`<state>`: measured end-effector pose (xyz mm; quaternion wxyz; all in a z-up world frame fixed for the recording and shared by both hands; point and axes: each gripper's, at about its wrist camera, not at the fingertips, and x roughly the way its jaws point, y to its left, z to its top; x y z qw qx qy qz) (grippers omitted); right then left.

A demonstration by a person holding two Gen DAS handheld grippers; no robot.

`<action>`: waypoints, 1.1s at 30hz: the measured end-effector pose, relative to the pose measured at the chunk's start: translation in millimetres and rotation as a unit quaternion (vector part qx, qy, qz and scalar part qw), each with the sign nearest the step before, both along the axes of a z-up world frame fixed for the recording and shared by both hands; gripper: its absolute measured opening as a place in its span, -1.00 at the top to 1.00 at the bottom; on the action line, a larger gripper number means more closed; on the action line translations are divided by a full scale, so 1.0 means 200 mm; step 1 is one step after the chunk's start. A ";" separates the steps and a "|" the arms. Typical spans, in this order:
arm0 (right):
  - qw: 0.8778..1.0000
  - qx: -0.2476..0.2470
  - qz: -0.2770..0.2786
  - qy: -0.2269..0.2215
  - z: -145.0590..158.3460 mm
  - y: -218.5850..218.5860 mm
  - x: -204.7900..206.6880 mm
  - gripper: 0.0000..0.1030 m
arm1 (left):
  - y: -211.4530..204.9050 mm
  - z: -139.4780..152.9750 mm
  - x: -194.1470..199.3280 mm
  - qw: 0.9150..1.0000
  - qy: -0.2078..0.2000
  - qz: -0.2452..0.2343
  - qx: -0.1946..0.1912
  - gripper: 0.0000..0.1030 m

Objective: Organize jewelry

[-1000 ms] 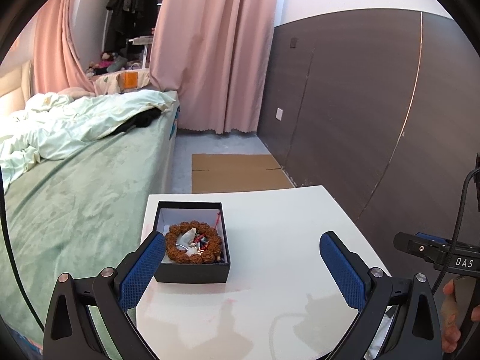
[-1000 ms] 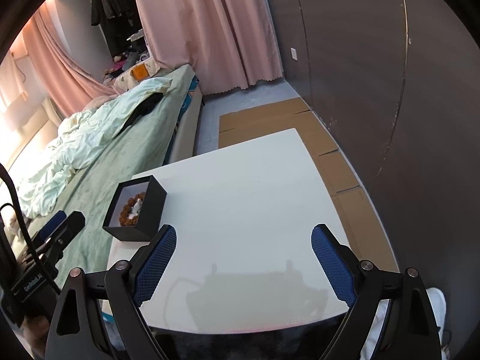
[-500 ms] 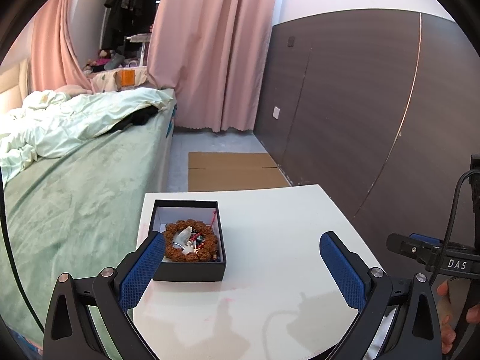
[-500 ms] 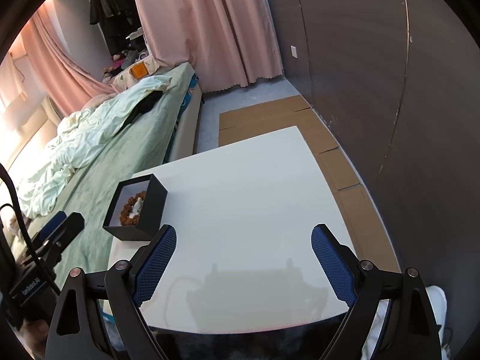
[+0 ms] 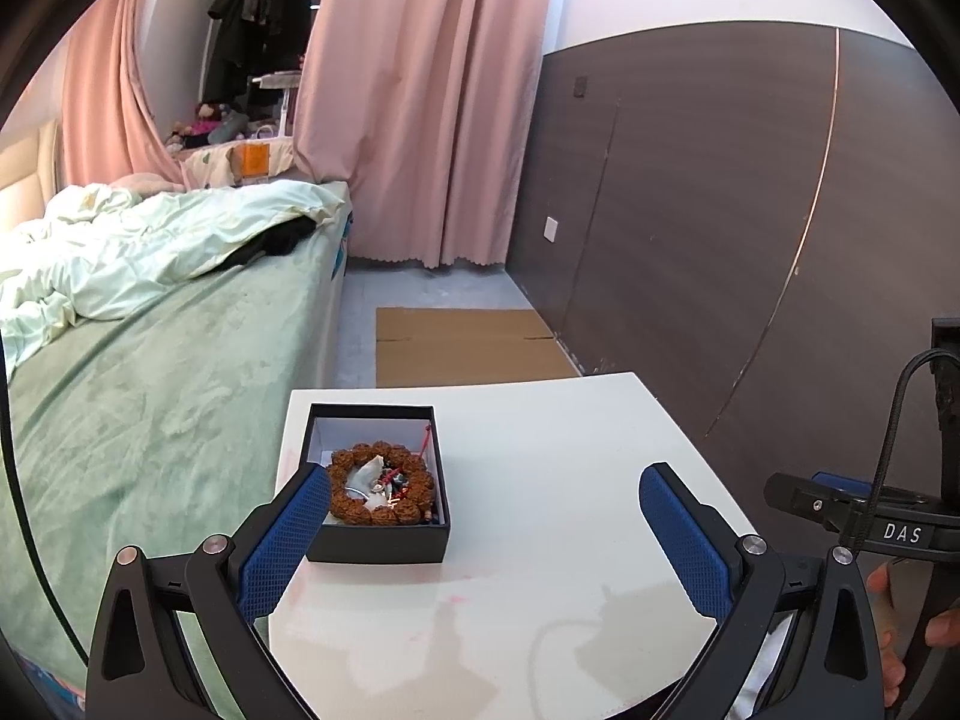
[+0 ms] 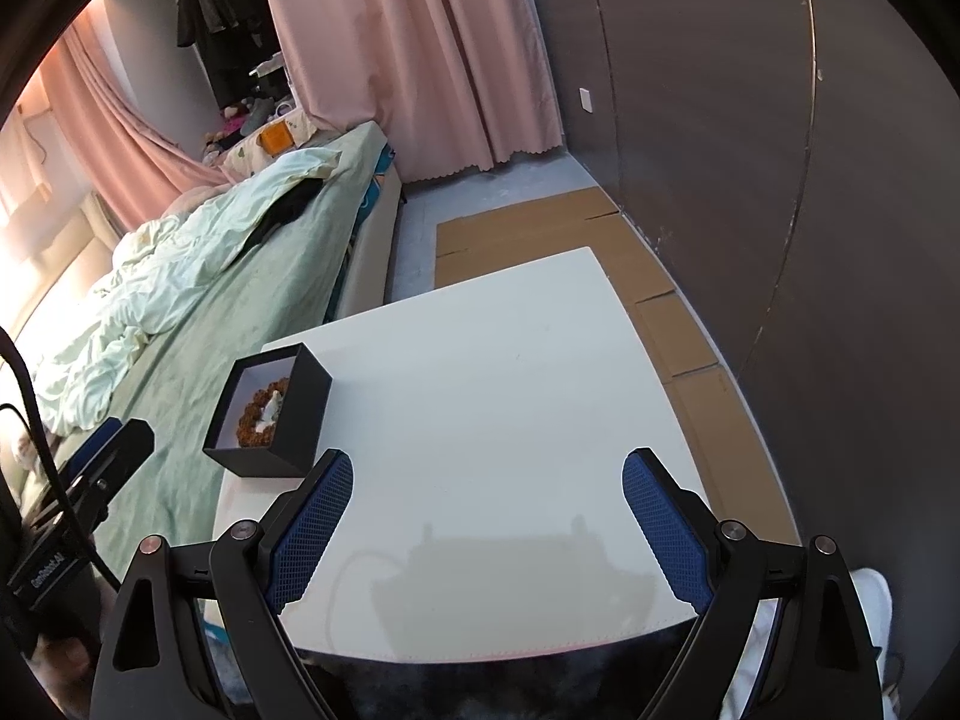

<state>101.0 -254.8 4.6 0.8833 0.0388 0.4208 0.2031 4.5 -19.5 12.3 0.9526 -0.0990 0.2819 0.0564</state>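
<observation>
A black open box sits at the left side of the white table. It holds a brown bead bracelet and small mixed jewelry pieces. My left gripper is open and empty, above the table's near edge, its left finger just in front of the box. In the right wrist view the box lies at the table's left edge with the bracelet inside. My right gripper is open and empty over the near part of the table, to the right of the box.
A bed with green cover runs along the table's left side. Flat cardboard lies on the floor beyond the table. A dark panelled wall stands at the right. Pink curtains hang at the back.
The left gripper has drawn slightly back and tilted up, so the box sits a little lower and nearer its left finger. The right gripper has barely moved.
</observation>
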 end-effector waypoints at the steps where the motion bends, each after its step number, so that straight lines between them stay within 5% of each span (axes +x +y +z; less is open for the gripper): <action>1: 1.000 0.000 0.000 0.000 0.00 0.00 0.00 -0.78 | 0.00 0.00 0.00 1.000 -0.001 -0.001 0.000 -0.99; 33: 1.000 -0.007 0.001 0.007 -0.01 -0.01 0.02 -0.78 | 0.00 0.01 0.01 1.000 0.003 -0.001 0.006 -0.99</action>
